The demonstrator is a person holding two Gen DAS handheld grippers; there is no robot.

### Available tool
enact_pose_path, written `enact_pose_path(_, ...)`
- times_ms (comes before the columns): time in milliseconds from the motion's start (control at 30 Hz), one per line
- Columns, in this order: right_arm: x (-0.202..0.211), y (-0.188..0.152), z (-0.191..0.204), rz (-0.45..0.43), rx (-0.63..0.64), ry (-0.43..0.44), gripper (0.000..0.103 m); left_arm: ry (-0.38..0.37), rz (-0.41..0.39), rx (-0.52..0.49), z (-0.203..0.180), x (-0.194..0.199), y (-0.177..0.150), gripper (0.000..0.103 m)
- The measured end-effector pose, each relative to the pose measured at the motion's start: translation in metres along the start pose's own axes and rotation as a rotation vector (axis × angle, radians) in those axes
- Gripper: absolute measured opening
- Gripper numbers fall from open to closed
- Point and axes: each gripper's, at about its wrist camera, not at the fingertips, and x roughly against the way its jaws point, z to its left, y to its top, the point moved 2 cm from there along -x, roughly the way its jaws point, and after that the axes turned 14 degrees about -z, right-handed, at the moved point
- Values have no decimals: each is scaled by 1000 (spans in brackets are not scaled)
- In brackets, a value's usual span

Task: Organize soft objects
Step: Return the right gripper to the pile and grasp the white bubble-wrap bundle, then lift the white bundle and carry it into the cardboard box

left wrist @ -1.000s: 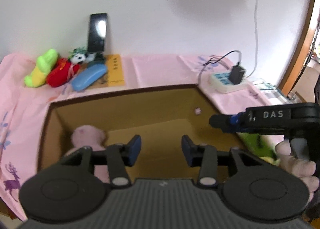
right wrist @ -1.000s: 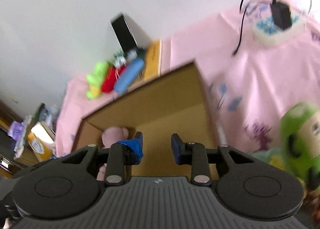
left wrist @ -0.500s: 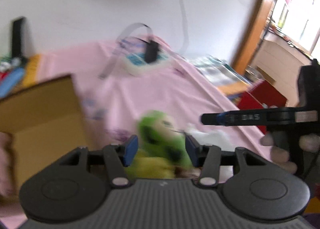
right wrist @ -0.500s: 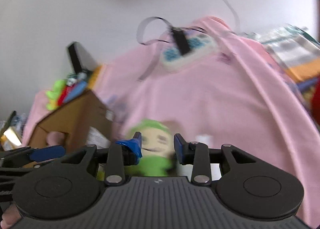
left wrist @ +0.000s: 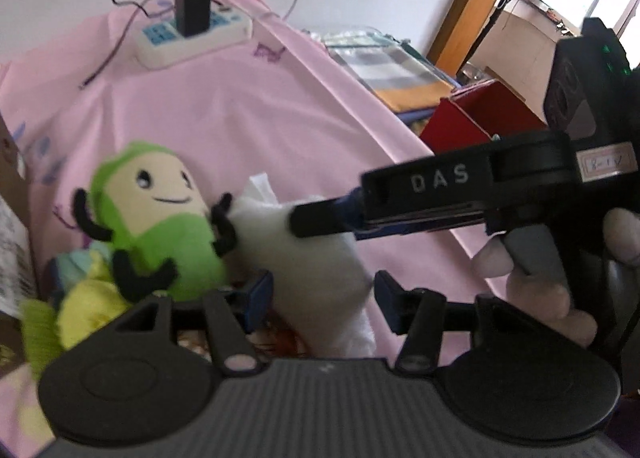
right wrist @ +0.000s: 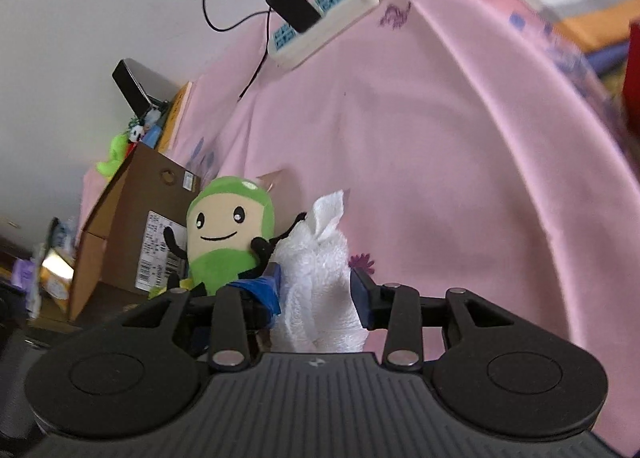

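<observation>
White towel [right wrist: 320, 290] lying on pink-clothed table [right wrist: 460, 146] between just-widened, unclenched right tongs [right wrist: 316, 292], also flanked by opening left tongs [left wrist: 324, 300], beside green plush [right wrist: 228, 234]; lower end hidden, pad contact probably none.

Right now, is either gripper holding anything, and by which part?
Nothing is held. The left gripper and right gripper both straddle the white towel, jaws just opened, pads not pressing it.
</observation>
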Motion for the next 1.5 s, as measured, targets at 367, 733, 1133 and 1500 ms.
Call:
enact_pose_path(367,-5,2,-6,57,5,101,23,28,2,50,4,-14,1,53)
enact_pose_path(733,41,16,1,-69,16,159,22,-59,-147,0,-10,28,27,48)
enact_pose_path(1133,41,20,106,-222,140,333,22,9,-406,4,53,135,52,51)
enact_pose_path(1500,-27,-2,242,-210,269,455,22,145,-500,31,164,214,51,51)
